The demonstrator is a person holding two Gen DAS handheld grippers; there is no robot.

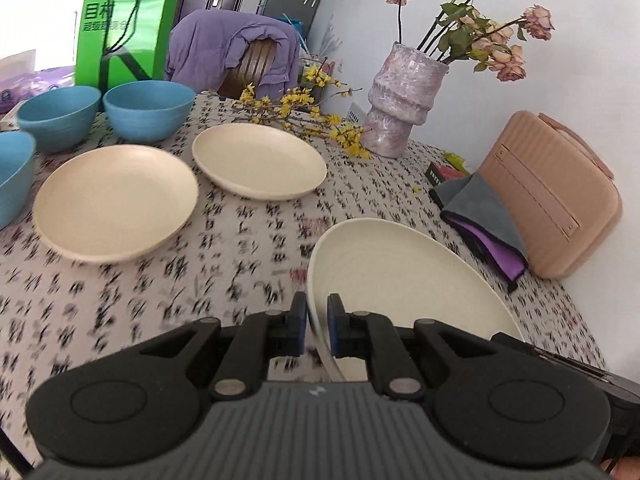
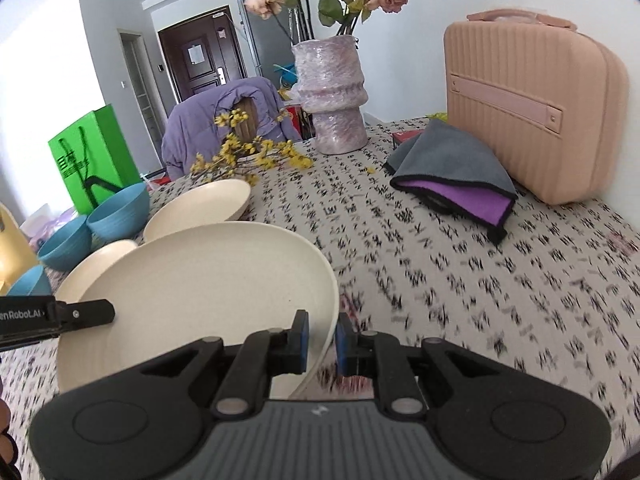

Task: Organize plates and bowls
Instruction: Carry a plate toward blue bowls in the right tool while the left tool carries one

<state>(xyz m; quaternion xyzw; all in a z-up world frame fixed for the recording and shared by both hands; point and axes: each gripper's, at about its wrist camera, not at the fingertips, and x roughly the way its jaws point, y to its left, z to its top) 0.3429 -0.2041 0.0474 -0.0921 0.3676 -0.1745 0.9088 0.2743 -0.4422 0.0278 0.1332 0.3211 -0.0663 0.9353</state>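
A cream plate [image 1: 400,280] is held above the patterned tablecloth by both grippers. My left gripper [image 1: 318,308] is shut on its left rim. My right gripper [image 2: 323,322] is shut on the right rim of the same plate [image 2: 200,280]. The left gripper's finger [image 2: 92,314] shows at the plate's far side in the right wrist view. Two more cream plates [image 1: 116,204] [image 1: 260,162] lie on the table to the left. Behind and beside them stand three blue bowls [image 1: 58,118] [image 1: 148,110] [image 1: 12,176].
A lilac vase [image 1: 400,104] with dried roses stands at the back, with a yellow flower branch [image 1: 300,116] lying beside it. A pink case [image 1: 548,196] and a folded grey-purple cloth [image 1: 480,216] sit on the right. A green bag [image 1: 128,28] and a jacket-draped chair [image 1: 240,52] stand behind.
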